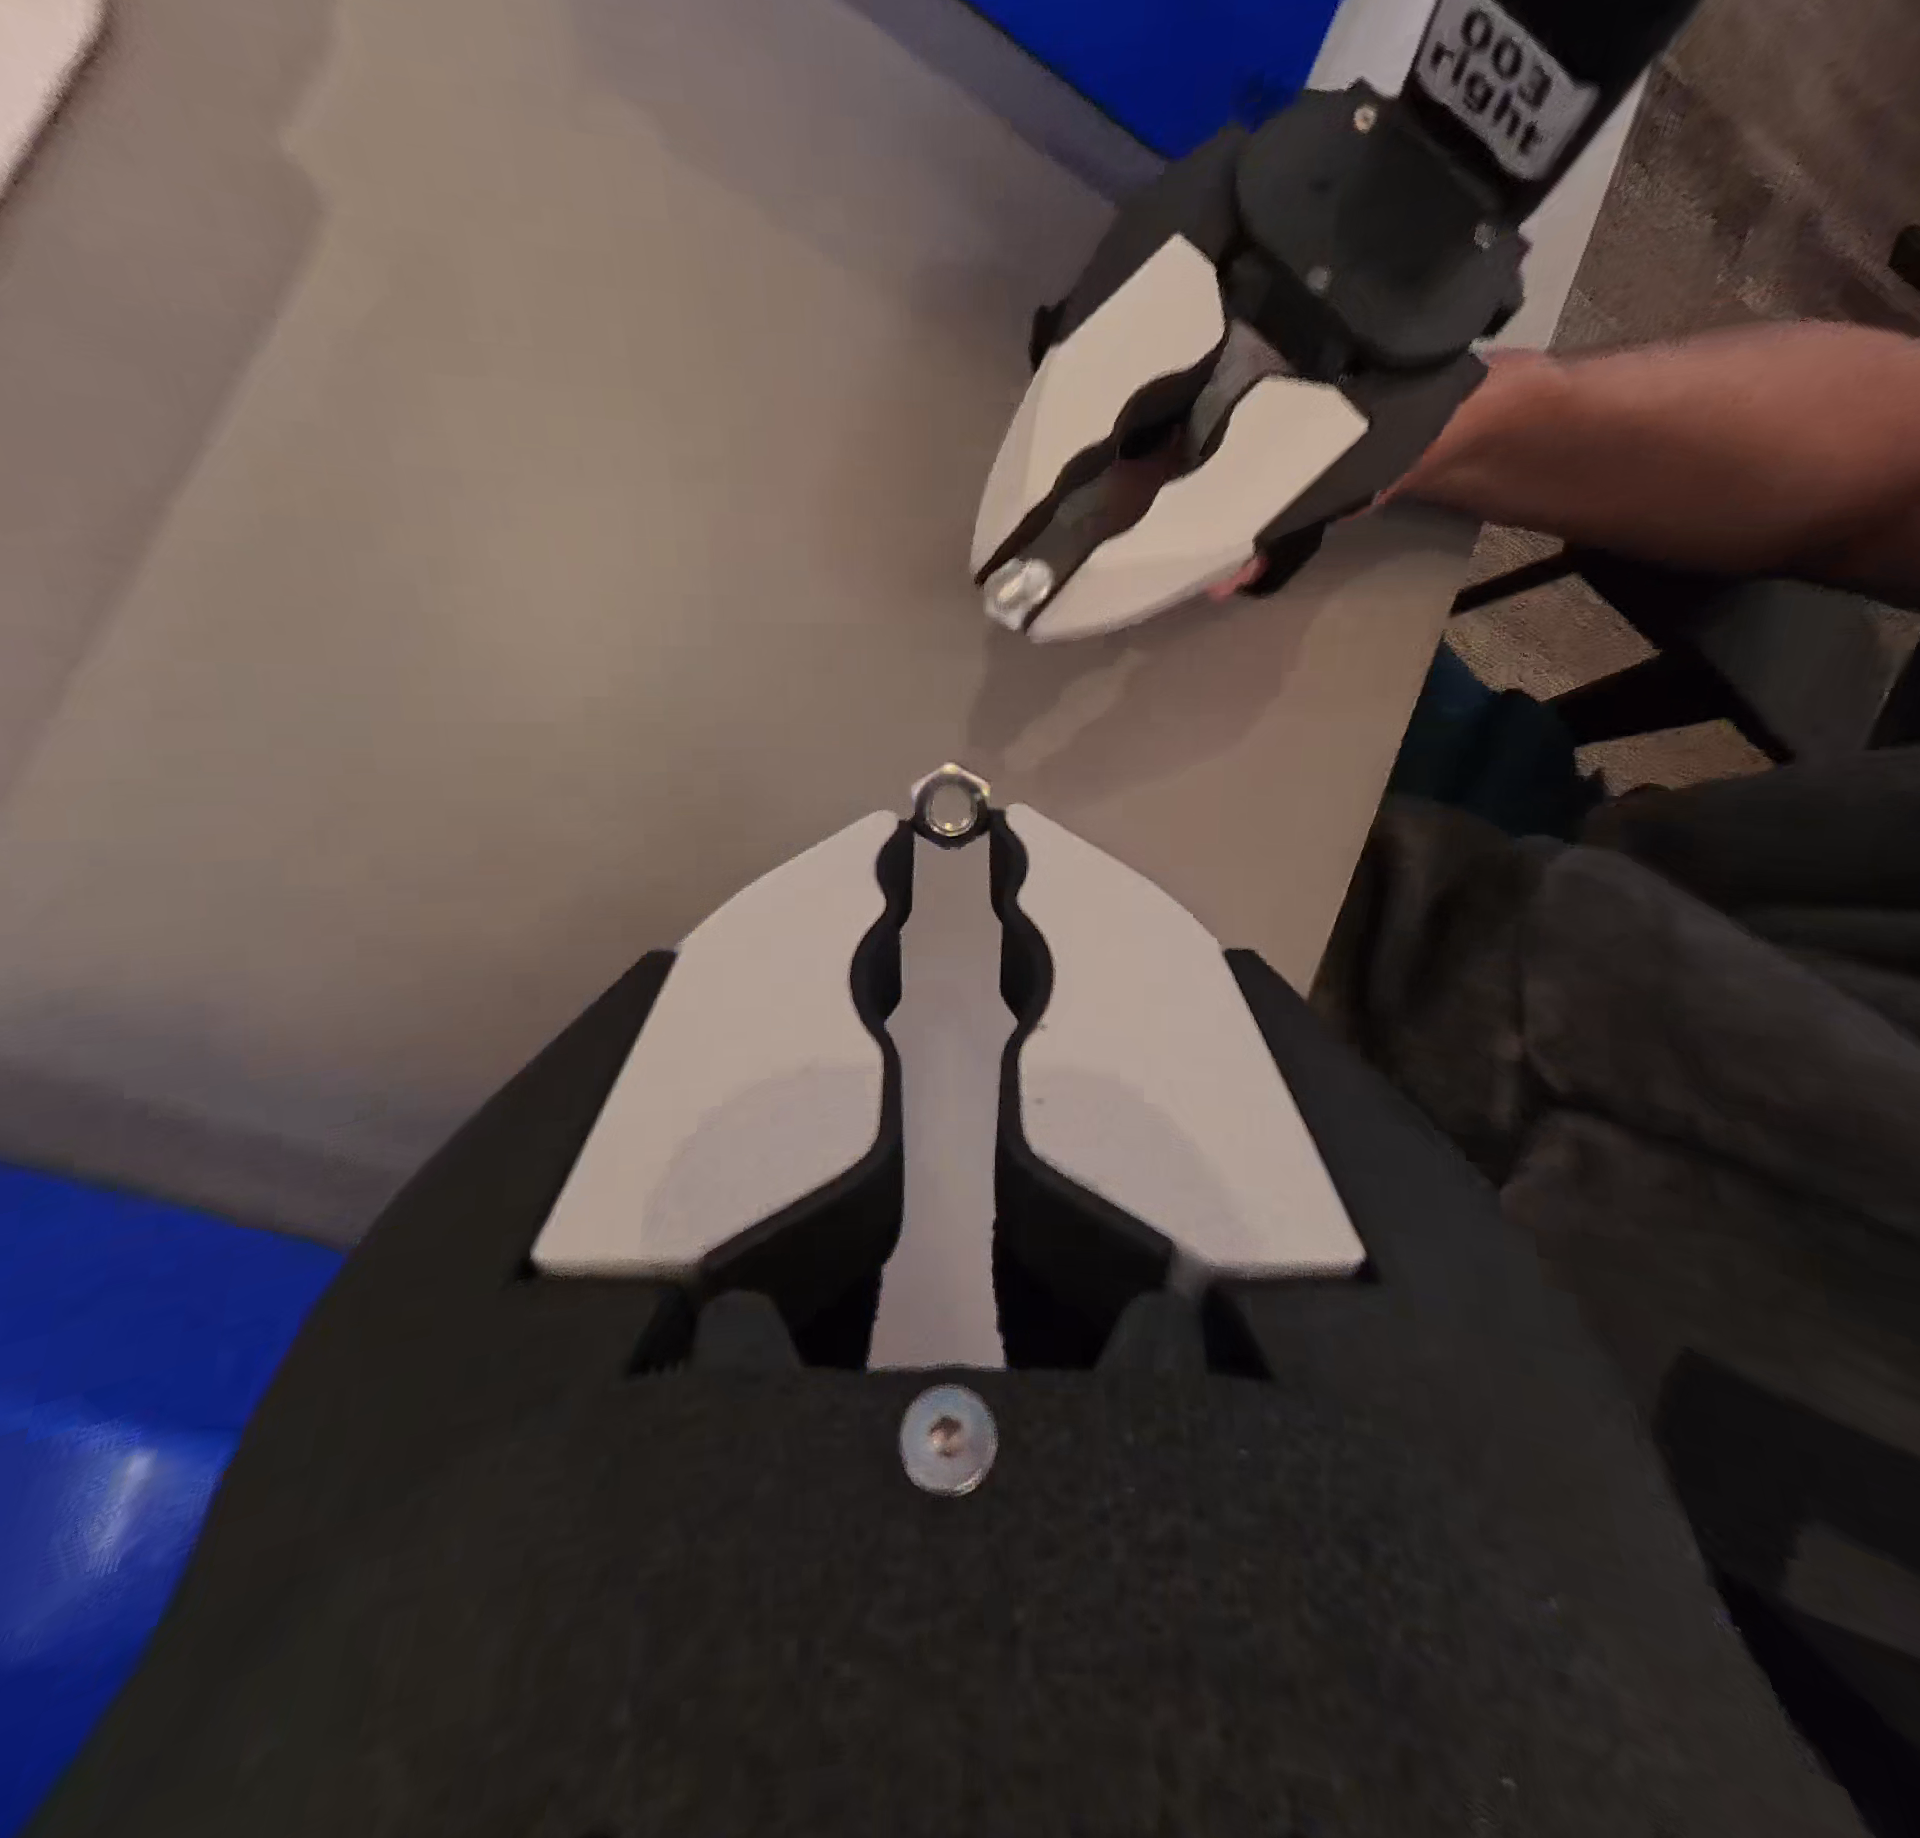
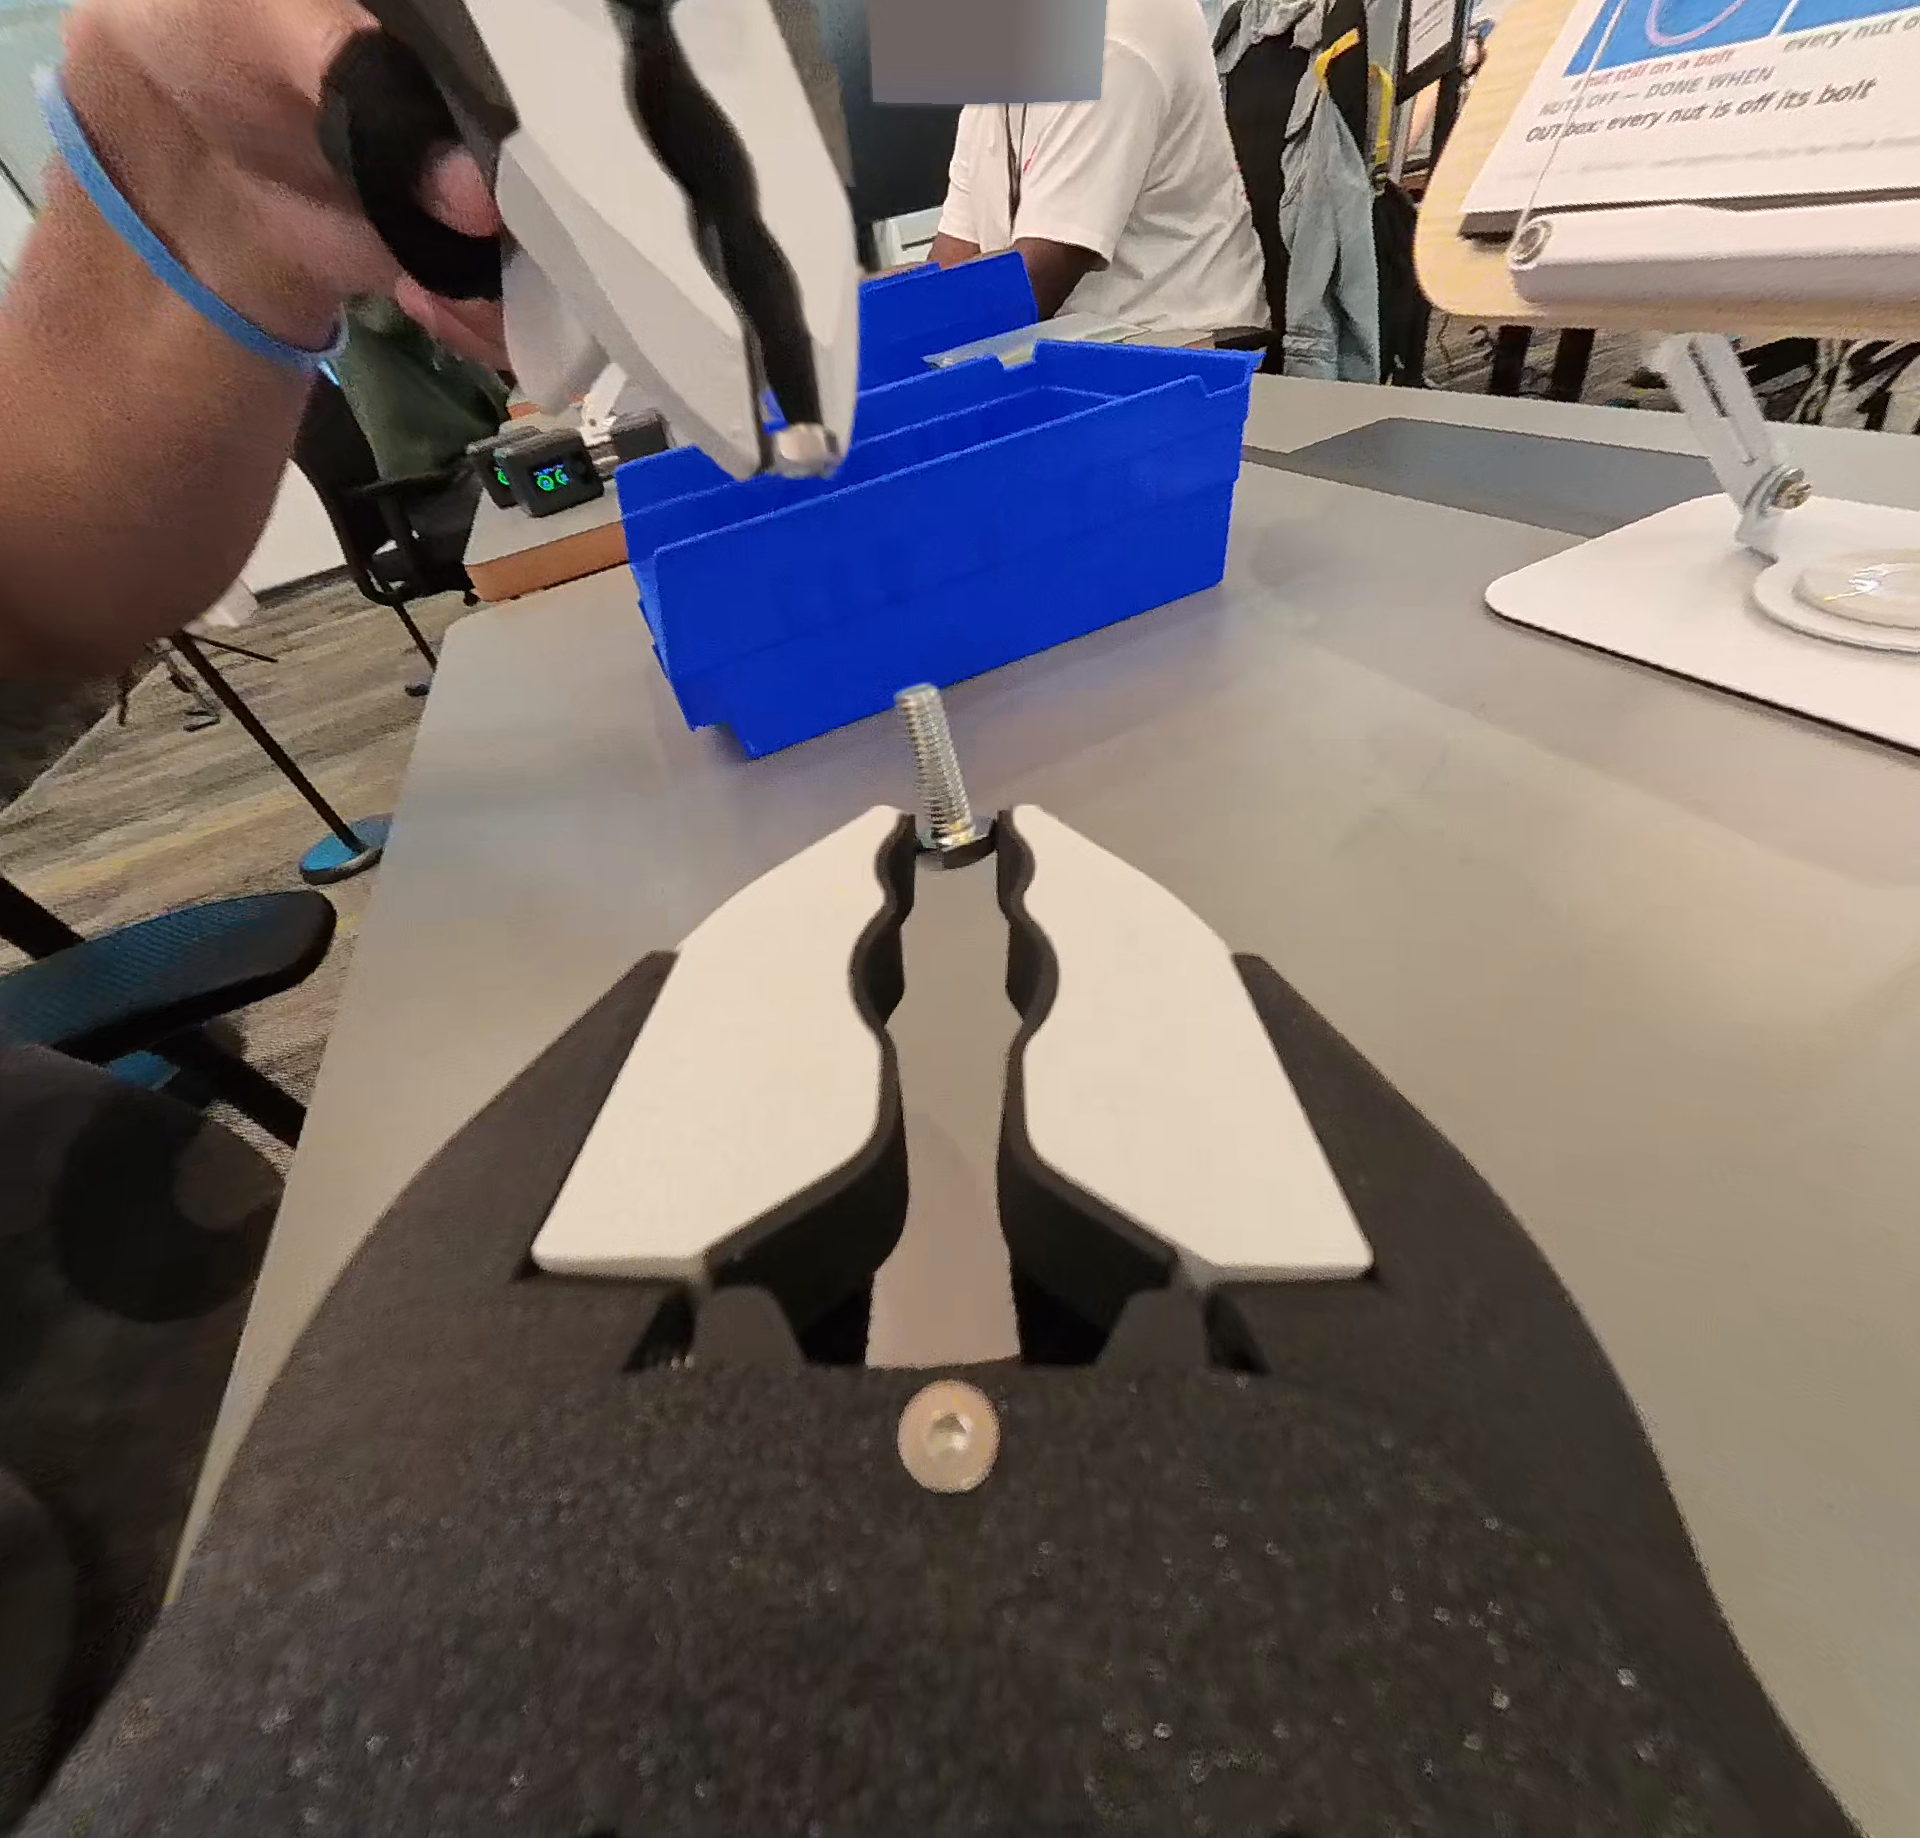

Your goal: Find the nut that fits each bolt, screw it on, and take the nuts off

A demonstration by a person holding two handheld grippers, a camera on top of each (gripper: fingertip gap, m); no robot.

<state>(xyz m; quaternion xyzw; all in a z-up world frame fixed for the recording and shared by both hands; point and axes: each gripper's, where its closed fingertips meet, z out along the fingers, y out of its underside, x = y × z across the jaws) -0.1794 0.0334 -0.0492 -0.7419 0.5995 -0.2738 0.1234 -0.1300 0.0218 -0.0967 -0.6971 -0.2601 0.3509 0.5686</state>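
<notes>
My left gripper (image 1: pixel 948 820) is shut on a small silver hex nut (image 1: pixel 948 809), held at the fingertips with its hole facing the camera. My right gripper (image 2: pixel 951 838) is shut on the head of a silver bolt (image 2: pixel 932 765), whose threaded shaft points up and away. In the left wrist view the right gripper (image 1: pixel 1013 588) is at the upper right with the bolt (image 1: pixel 1010 593) at its tip, apart from the nut. In the right wrist view the left gripper (image 2: pixel 800 453) hangs at the upper left with the nut (image 2: pixel 805 446), well above the bolt's tip.
A blue plastic bin (image 2: pixel 935 541) stands on the grey table (image 2: pixel 1351 853) behind the bolt. A white stand (image 2: pixel 1714 583) holding an instruction sheet is at the right. A second blue bin (image 1: pixel 94 1476) is at my lower left. People, chairs and another table are in the background. My right fingertips sit around 8 centimeters from my left ones.
</notes>
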